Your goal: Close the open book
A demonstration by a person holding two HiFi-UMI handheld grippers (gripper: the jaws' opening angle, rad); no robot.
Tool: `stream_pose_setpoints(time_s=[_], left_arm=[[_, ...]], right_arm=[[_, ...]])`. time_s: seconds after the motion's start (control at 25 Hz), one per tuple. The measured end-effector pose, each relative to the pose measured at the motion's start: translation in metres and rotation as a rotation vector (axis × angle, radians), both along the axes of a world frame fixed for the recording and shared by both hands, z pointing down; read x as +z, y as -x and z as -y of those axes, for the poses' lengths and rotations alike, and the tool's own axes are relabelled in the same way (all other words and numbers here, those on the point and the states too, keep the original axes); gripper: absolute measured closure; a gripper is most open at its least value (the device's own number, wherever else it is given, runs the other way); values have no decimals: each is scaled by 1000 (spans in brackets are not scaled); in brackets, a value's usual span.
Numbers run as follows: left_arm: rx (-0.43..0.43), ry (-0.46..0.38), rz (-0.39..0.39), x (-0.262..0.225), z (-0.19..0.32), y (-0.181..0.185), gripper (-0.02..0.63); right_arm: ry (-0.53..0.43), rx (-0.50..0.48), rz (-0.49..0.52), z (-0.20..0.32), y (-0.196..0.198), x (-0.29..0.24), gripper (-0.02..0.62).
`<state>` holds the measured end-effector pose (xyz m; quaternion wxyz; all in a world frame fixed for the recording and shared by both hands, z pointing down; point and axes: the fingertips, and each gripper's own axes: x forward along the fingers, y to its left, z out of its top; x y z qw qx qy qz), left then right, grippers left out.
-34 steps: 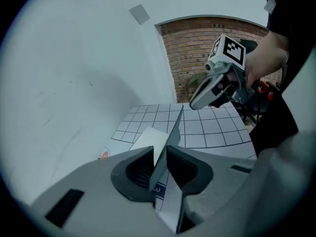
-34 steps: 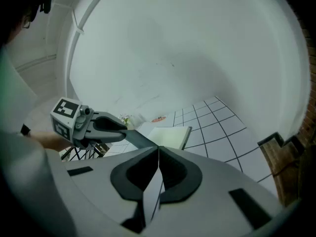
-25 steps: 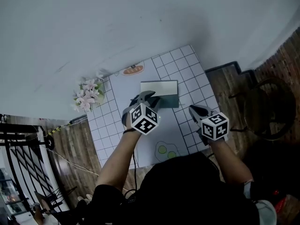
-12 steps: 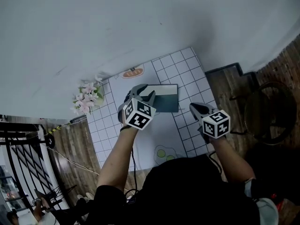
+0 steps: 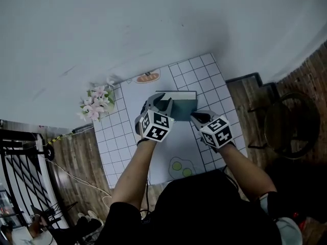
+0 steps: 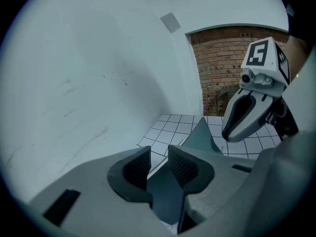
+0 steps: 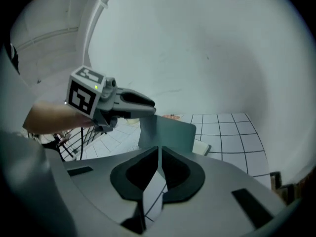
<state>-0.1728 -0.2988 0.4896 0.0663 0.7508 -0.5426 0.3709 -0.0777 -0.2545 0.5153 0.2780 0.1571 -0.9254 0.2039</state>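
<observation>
Desk (image 5: 113, 134): white grid surface, fried-egg print (image 5: 181, 165), flowers (image 5: 96, 102) at corner.
Room: wooden floor (image 5: 76, 157), brick wall (image 6: 222, 58).
Left tool (image 5: 158, 102): just closing, grasping book (image 5: 183, 106) cover.
Right tool (image 5: 196, 117): clenched beside book.

Looking steeply down, I see a small table (image 5: 214, 80) under a white grid-pattern cloth, with a dark teal book (image 5: 184, 108) near its middle and pink flowers (image 5: 97, 102) at its left corner. My left gripper (image 5: 159, 103) is at the book's left edge, its jaws just closing further with that edge between them. My right gripper (image 5: 196, 117) is at the book's near right corner.
</observation>
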Motion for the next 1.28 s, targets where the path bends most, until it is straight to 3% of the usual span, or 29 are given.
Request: stream_pose_setpoints(time_s=[0.16,0.36,0.68,0.92,1.28], left_arm=[[-50,-50,-15,-11,-8,4,497],[-93,-44,-39,-10,-40,20,497],[-256,-44,-247,-17,-89,52,497],[-315,-148,-399,-71,-121,50,498],[-321,-262,-478,-129,-185,63,499]], right_arm=[[-55,-34,-191,11,10,48,538],[-83,-29,-242,27,13,71,535],[-94,-72,-332,30,17,99,532],[-107,-70,-376,29,16,102,531],[-174,50,-178,-18,22,-3,566]])
